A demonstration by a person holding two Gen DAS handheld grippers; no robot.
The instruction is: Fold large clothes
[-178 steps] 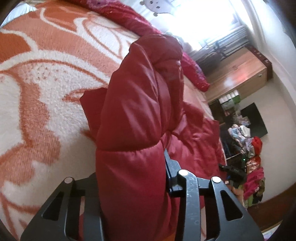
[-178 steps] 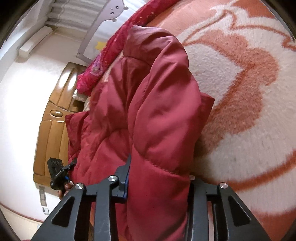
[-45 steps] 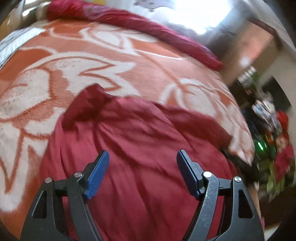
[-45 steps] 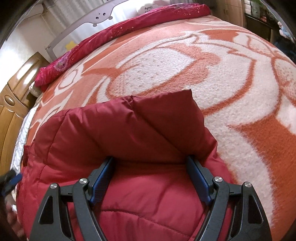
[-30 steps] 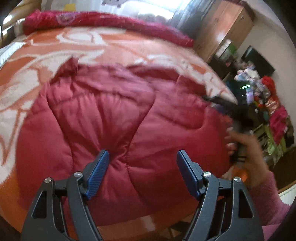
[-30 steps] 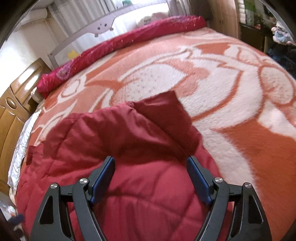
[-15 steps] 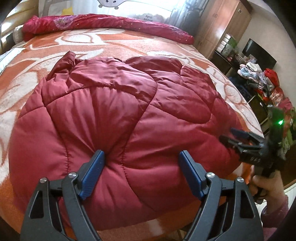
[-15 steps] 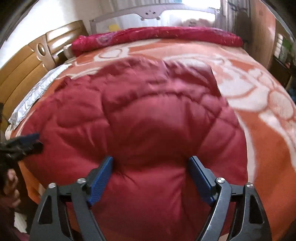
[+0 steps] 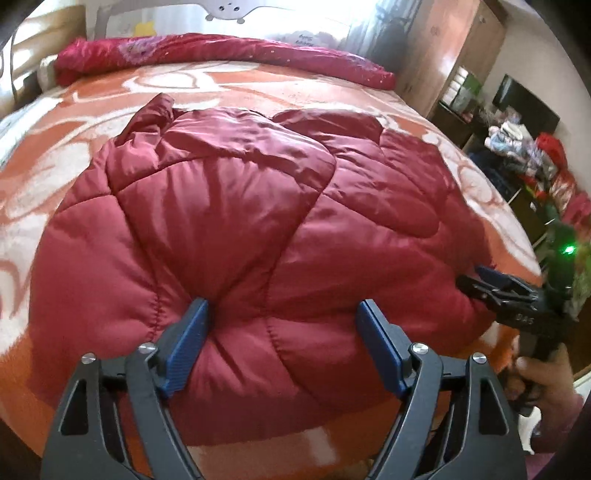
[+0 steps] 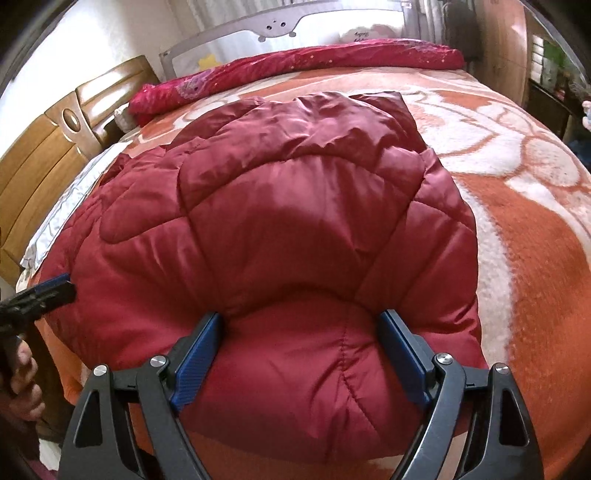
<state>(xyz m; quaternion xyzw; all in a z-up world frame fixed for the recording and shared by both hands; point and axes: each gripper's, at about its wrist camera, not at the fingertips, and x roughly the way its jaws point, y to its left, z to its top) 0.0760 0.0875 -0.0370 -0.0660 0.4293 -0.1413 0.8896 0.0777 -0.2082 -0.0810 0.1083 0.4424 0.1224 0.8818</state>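
Folded red padded jacket (image 9: 236, 236) on the bed (image 9: 491, 206), left claw (image 9: 284, 343) and right claw (image 10: 303, 358) both open astride its near edge, having just widened; next, probably pressing flat.

Folded padded jacket (image 9: 236, 229) lying on blanket (image 9: 221, 88) near the bed's front edge. Rolled quilt (image 10: 295, 62) along the far edge, rail (image 10: 273, 22) behind it. Headboard (image 10: 40, 147) at the left edge. Wardrobe (image 9: 443, 48) beyond the far right corner.
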